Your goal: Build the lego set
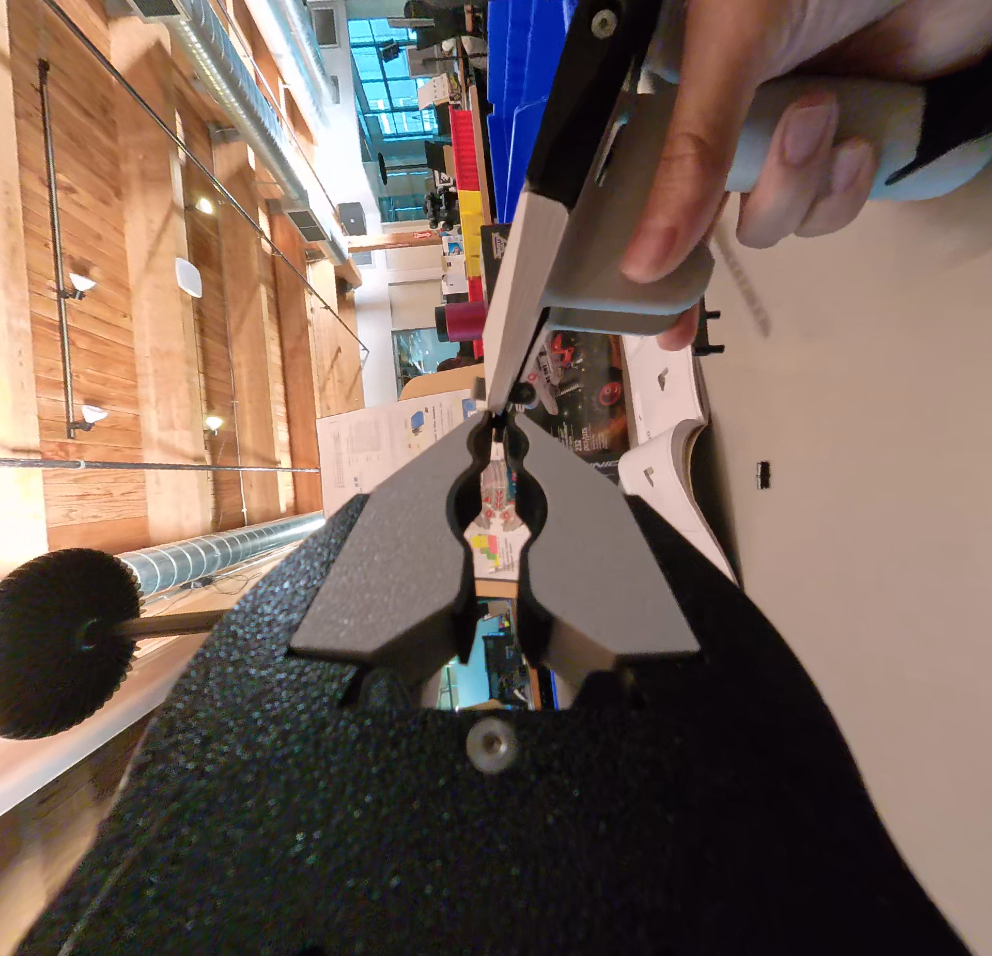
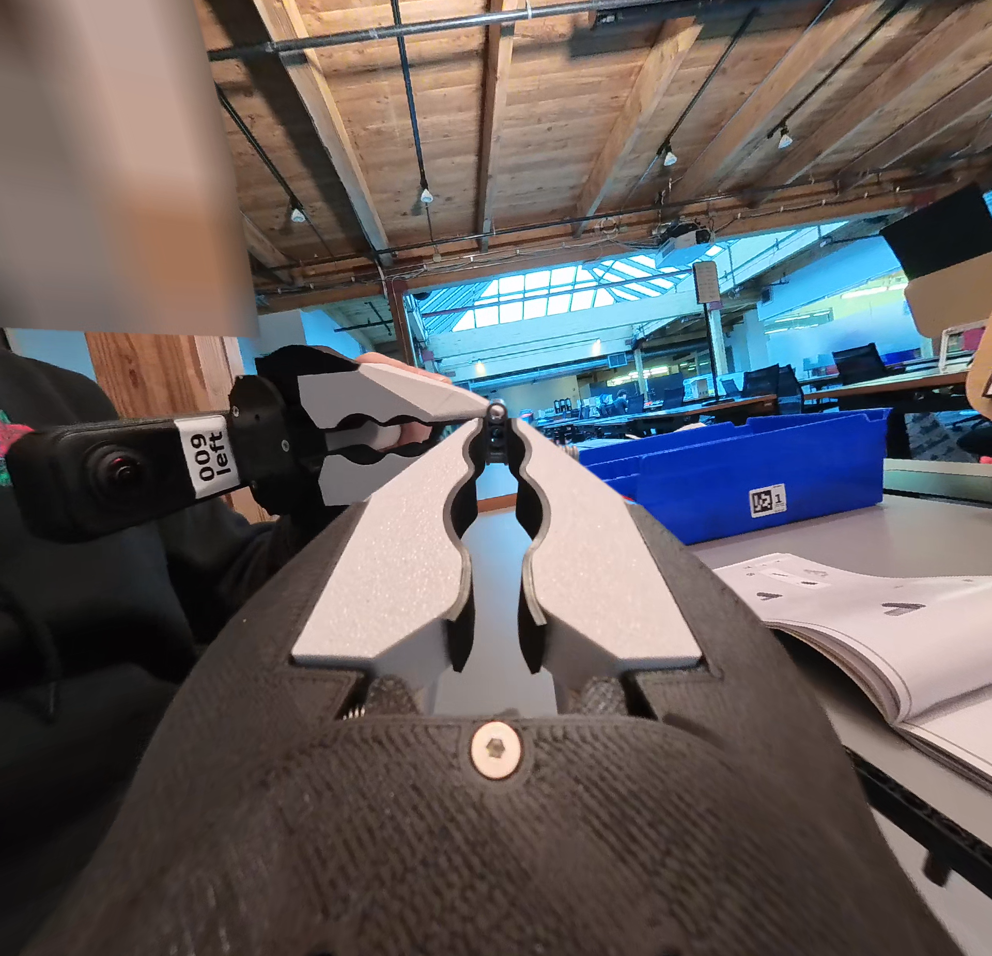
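Note:
My right gripper is shut on a small black lego piece with a grey pin on top, held up above the table. My left gripper is shut too, its tips pinching the same small piece. The two grippers meet tip to tip. In the right wrist view the left gripper comes in from the left. In the left wrist view the right gripper comes in from above, held by a hand; the grey pin shows beside its tip.
An open instruction booklet lies on the pale table, also in the left wrist view. A lego box lies behind it. A blue bin stands behind. Small black parts and a black beam lie on the table. Less than 4 cm separates the two grippers' tips.

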`<state>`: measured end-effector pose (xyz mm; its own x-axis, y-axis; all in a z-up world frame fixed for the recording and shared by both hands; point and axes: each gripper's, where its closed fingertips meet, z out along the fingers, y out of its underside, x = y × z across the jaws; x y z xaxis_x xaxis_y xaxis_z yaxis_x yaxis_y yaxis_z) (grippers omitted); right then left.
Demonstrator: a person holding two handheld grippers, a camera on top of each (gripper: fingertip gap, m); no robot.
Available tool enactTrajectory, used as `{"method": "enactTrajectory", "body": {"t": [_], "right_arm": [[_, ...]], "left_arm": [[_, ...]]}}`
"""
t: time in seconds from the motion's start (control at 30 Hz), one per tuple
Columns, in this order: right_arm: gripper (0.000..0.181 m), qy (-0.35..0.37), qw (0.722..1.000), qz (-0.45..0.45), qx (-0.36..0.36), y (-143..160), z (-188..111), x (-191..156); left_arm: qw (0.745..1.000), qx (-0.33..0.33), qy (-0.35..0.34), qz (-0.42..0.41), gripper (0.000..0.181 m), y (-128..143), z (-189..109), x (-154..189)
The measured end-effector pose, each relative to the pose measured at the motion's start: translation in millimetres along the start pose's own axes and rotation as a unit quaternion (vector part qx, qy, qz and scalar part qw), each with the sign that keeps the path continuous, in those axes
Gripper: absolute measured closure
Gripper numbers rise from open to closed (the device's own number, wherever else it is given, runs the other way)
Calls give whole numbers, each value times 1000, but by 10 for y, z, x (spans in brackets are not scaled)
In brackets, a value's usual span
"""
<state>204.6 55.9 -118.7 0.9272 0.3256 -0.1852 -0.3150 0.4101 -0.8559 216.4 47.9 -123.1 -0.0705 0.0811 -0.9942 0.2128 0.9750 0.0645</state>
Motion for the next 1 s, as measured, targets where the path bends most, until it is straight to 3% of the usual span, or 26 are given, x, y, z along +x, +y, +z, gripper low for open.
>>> {"method": "enactTrajectory", "body": {"t": [0.13,0.23,0.47,0.8,1.0], "right_arm": [[176,16,999,-27,-7,15,2,8],[176,11,1000,-20,-13,32,-12,8],[176,-47,999,22,-8,23,-1,-126],[177,-113,991,73,17,-49,-2,-294],[176,-108,991,76,18,-61,-14,-266]], "left_arm": [[999,-15,-10,31,179,16,-9,6],[999,16,0,36,179,3,-29,25],[989,122,40,-79,179,-54,-120,5],[937,247,77,-235,177,-120,-242,-85],[928,251,103,-254,179,-88,-230,-23]]}}
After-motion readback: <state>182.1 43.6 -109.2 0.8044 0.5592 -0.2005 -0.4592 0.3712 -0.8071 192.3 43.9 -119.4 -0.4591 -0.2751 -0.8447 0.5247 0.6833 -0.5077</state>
